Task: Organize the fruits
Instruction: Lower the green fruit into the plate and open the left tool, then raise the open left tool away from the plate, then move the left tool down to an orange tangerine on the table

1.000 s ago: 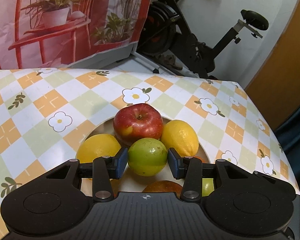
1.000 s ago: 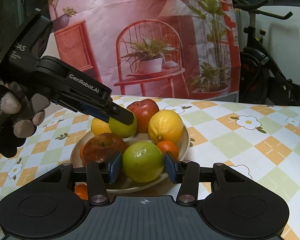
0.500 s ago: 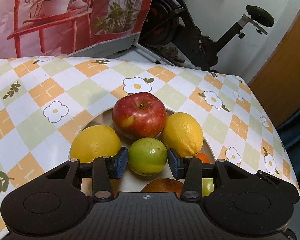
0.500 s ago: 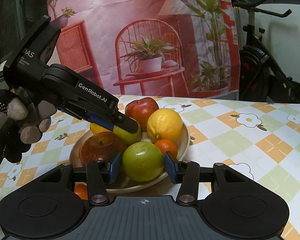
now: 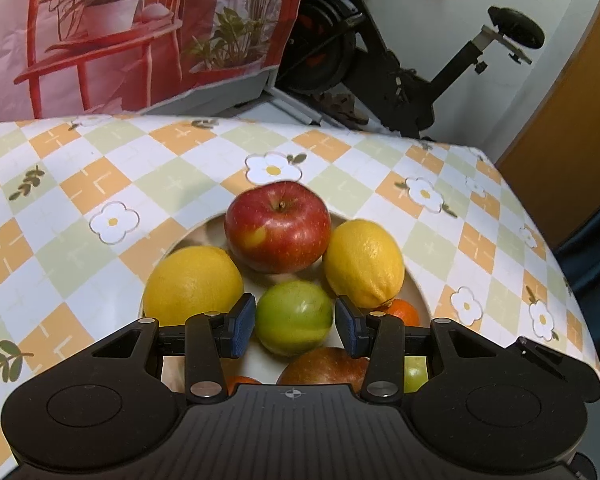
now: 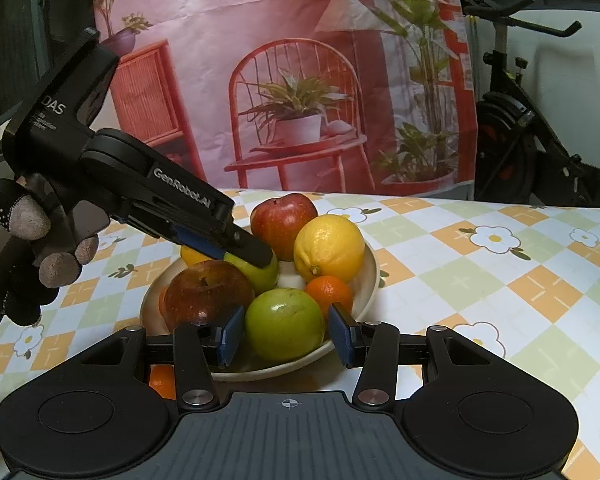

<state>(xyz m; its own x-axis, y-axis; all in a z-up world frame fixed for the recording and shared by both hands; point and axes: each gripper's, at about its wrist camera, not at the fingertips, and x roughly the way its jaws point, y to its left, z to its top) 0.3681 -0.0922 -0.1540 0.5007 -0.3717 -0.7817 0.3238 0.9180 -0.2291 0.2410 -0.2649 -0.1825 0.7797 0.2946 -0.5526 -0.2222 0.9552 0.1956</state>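
**Two green apples pinched at the bowl, release comes next**

Both tongs are at the cream bowl (image 6: 370,276) on the checked flower tablecloth (image 6: 480,280). The left gripper (image 5: 295,322), carried by a gloved hand (image 6: 24,248), points steeply down. Its blue pads pinch the back green apple (image 5: 295,316) mid-bowl, low among the other fruit. I can't tell if that apple already touches the bowl floor.

The right gripper (image 6: 286,332) looks clamped on the front green apple (image 6: 284,324), pads at its sides, though the contact is hard to see. That apple sits just inside the near rim.

Likely step: seating these two apples in the pile, and the sorting looks nearly done. Next move as I judge it: spread each pair of jaws only a little, then back out along the fingers. Round fruit rolls, and the near rim is shallow, so the front apple could tip out.

Around them:
- Red apple (image 5: 278,226): glossy, speckled, with a yellow patch and its stem up.
- Lemon (image 5: 364,262): pebbled skin, nub end.
- Yellow citrus (image 5: 192,280): rounder, dimpled.
- Dark red apple (image 6: 206,290): duller than the other.
- Tangerine (image 6: 329,294): small, touching the lemon.

The bowl is smooth and looks ceramic. The cloth looks wipeable and slick
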